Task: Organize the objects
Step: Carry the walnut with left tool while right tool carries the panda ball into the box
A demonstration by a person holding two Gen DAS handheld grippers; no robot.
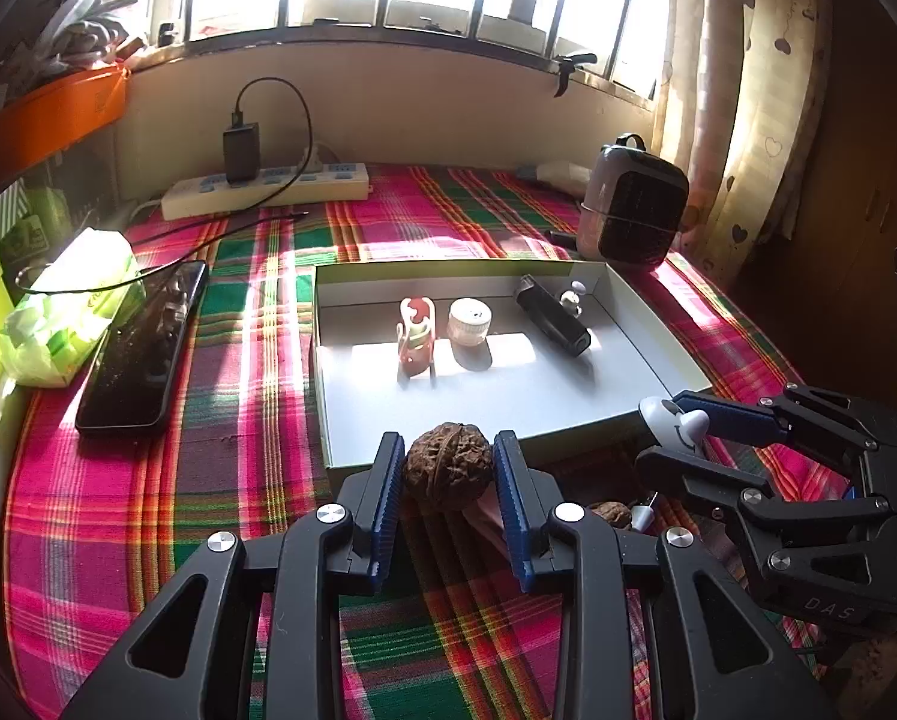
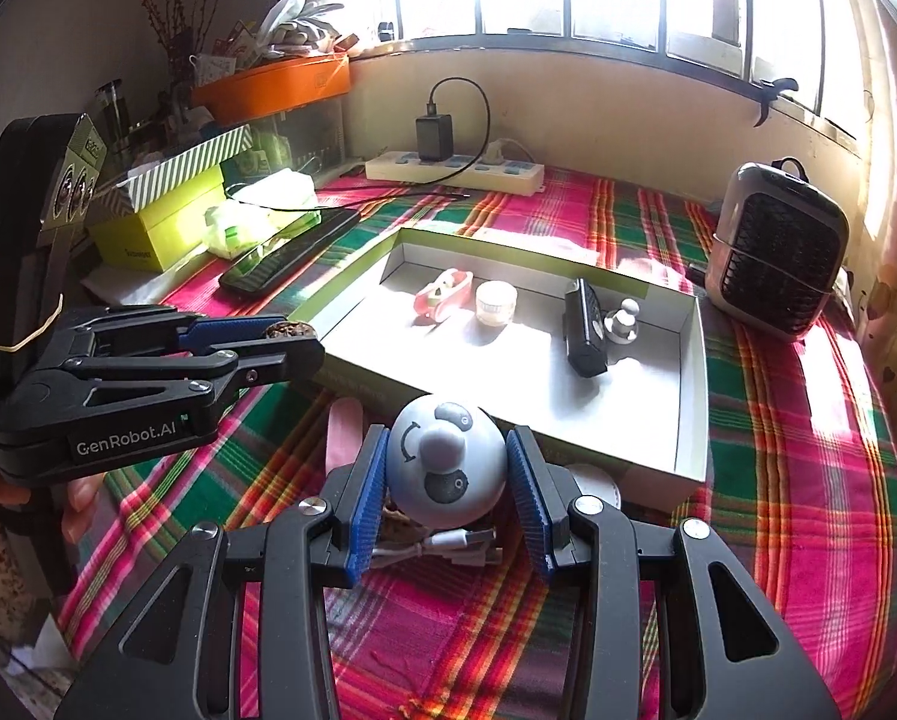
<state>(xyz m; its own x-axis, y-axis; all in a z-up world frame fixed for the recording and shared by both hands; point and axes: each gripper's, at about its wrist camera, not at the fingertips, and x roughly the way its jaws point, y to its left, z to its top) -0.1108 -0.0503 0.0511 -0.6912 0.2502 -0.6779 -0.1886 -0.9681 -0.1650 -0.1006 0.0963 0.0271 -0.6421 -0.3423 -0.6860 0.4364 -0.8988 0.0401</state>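
Note:
My left gripper (image 1: 448, 468) is shut on a brown walnut (image 1: 448, 465) just in front of the near wall of a white open box (image 1: 646, 330). My right gripper (image 2: 446, 468) is shut on a grey round toy with a face (image 2: 445, 465), near the box's front edge (image 2: 697, 396). The toy also shows in the left wrist view (image 1: 673, 420). The box holds a red-white figure (image 1: 416, 333), a small white jar (image 1: 469, 321), a black oblong device (image 1: 553, 315) and a silver knob (image 1: 571, 298). A second walnut (image 1: 613, 513) lies on the cloth.
A plaid cloth (image 1: 238, 420) covers the table. A black phone (image 1: 142, 348) and tissue pack (image 1: 70, 312) lie at left, a power strip (image 1: 268, 189) at the back, a small heater (image 1: 634, 204) at back right. A coiled white cable (image 2: 442, 546) lies under the toy.

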